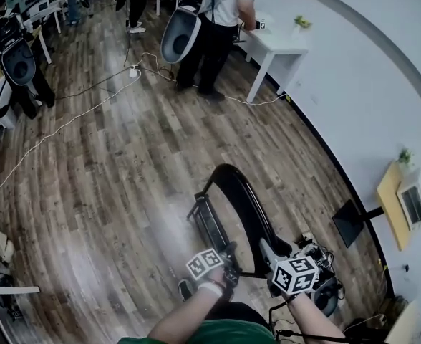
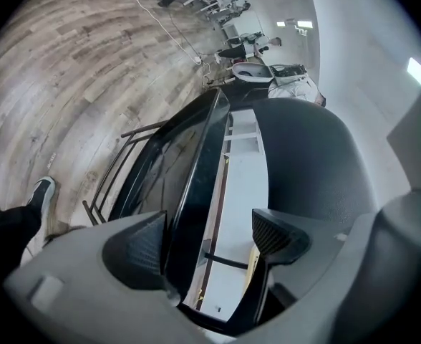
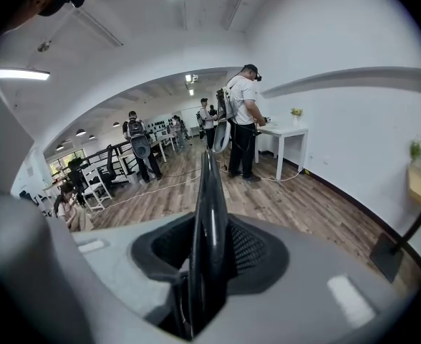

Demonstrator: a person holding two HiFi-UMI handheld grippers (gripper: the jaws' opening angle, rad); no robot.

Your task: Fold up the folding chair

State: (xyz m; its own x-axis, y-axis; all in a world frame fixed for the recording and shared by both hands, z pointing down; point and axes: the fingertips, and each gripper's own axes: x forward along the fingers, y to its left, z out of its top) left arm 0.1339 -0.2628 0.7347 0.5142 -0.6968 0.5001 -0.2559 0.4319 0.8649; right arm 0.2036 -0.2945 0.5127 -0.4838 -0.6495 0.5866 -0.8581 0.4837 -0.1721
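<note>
While the black folding chair (image 1: 252, 206) stands on the wood floor (image 1: 124, 178) right in front of me, my right gripper (image 3: 210, 253) is clamped tight on its thin top edge. My left gripper (image 2: 205, 239) has its jaws apart, with the chair's dark side edge between them, close to one pad. A knot of wires (image 1: 319, 255) lies just beside the chair, by the wall. A white cable (image 1: 60, 124) runs across the floor farther off. A person (image 1: 214, 27) stands at a white table (image 1: 282, 49), well apart from me.
</note>
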